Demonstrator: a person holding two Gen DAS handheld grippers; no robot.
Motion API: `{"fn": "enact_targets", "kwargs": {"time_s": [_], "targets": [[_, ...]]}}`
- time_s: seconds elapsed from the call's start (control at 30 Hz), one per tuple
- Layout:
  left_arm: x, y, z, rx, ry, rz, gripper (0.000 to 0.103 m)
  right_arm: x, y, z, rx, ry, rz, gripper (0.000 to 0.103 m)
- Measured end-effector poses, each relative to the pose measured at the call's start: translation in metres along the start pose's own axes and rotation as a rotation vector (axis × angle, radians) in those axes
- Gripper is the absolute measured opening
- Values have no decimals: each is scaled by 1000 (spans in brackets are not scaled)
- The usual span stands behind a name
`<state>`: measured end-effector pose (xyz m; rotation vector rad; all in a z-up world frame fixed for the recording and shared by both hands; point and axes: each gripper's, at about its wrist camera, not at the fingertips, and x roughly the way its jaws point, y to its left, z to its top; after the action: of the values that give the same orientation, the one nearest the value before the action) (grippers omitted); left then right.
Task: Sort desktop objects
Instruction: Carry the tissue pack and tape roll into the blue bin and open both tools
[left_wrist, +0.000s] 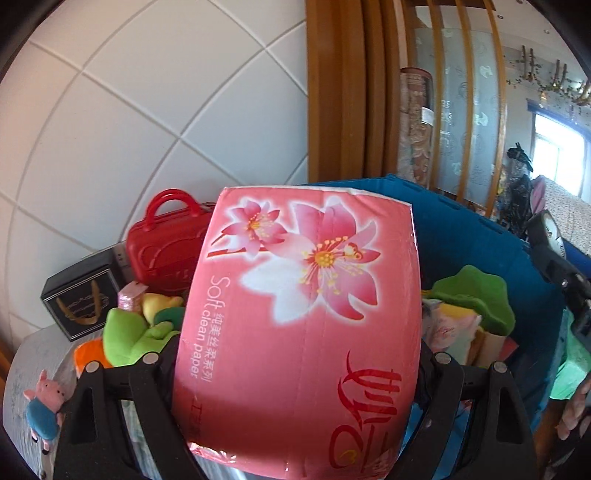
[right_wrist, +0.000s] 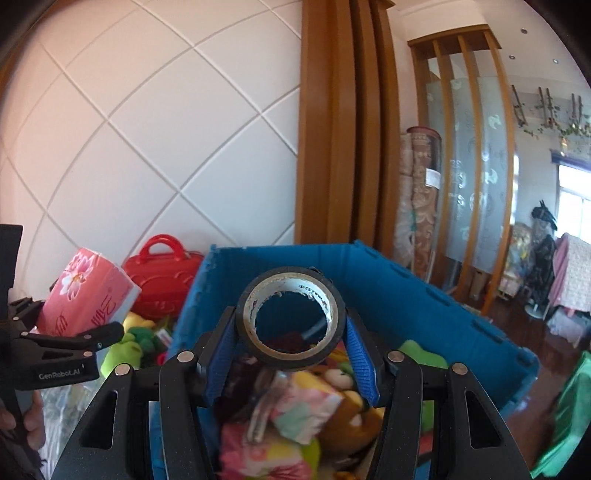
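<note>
Right wrist view: tape roll (right_wrist: 291, 317) is pinched by right gripper (right_wrist: 291, 354) over blue bin (right_wrist: 424, 291), tissue pack (left_wrist: 299, 321) clamped by left gripper (left_wrist: 295, 369) — either could be dropped outside if released early.

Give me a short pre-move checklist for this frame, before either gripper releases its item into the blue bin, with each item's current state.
1. Right gripper shut on the tape roll: ok, both blue pads press its sides.
2. Tape roll over the blue bin: ok, bin contents show directly below it.
3. Left gripper shut on the pink tissue pack: ok, held on both sides.
4. Tissue pack over the bin: not ok, in the right wrist view it sits left of the bin wall, above the plush toys.
5. Room in the bin for both: cannot tell, it already holds many items.
</note>
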<state>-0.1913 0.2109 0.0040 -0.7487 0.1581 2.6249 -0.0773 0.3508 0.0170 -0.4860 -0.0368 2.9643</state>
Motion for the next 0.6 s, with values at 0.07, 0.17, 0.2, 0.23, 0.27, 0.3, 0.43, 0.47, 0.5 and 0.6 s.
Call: {"fn": "enact_targets", "kwargs": {"time_s": [0.07, 0.17, 0.2, 0.23, 0.27, 0.3, 0.43, 0.47, 0.5, 0.6], "targets": [[6, -29, 11, 15, 0, -32, 89, 7, -24, -1, 5, 20, -27, 56], [13, -67, 25, 44, -2, -56, 89, 15, -55, -9, 15, 45, -52, 56], [14, -77, 27, 52, 2, -66, 89, 19, -64, -11, 18, 55, -58, 56], [18, -87, 31, 59, 7, -78, 90, 22, -71, -13, 20, 64, -61, 56], [20, -95, 32, 64, 13, -86, 90, 26, -78, -15, 22, 72, -62, 56], [19, -99, 30, 65, 18, -91, 91, 28, -85, -18, 23, 78, -65, 56], [19, -109, 28, 124, 35, -60, 93, 36, -106, -23, 34, 91, -101, 66], [18, -109, 29, 129, 33, -61, 93, 39, -109, -22, 36, 93, -110, 82], [16, -110, 28, 135, 30, -60, 94, 39, -113, -22, 39, 91, -115, 90], [15, -112, 26, 142, 35, -78, 97, 36, -119, -22, 53, 71, -108, 100]]}}
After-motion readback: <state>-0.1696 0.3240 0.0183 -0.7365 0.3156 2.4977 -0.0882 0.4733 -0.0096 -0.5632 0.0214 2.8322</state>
